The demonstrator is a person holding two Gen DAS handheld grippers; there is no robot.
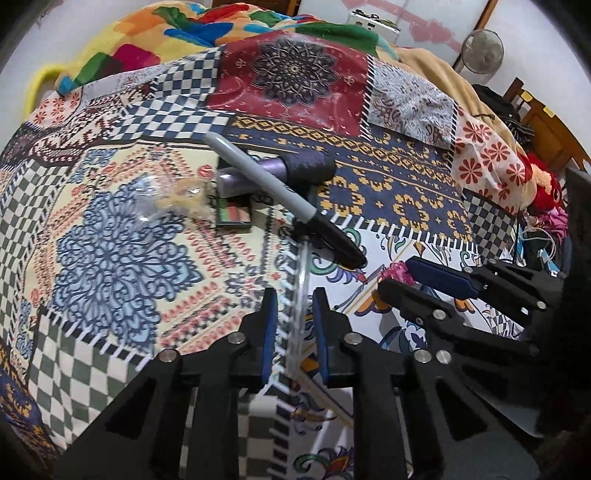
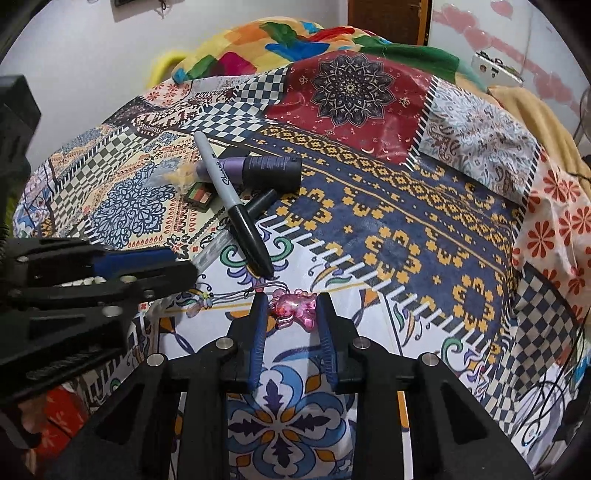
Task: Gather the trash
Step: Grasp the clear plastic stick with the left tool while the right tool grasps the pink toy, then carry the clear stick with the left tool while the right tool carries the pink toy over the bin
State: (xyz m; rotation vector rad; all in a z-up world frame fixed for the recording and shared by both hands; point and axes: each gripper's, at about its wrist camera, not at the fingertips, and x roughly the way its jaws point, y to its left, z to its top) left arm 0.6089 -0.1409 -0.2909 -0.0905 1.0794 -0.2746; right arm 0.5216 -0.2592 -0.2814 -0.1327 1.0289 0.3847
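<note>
On the patchwork bedsheet [image 1: 110, 258] my left gripper [image 1: 295, 295] has its blue pads close on either side of a thin clear plastic piece [image 1: 302, 266] that stands edge-on between them. Its clear sides are hard to make out. In the right wrist view that piece [image 2: 208, 258] sticks out past the left gripper's [image 2: 184, 264] tip. My right gripper [image 2: 291, 297] is shut on a pink see-through charm [image 2: 295, 308], one fingertip touching each side. The charm's cords [image 2: 221, 295] trail to the left. A crumpled clear wrapper [image 1: 177, 195] lies further back on the left.
Just beyond both grippers lie a grey marker with a black cap [image 2: 236, 206], a purple tube [image 2: 258, 170] and a small colour palette [image 2: 201, 195]. A bright blanket [image 1: 166, 33] is heaped at the far end. A fan [image 1: 482, 50] and wooden furniture [image 1: 543, 122] stand to the right.
</note>
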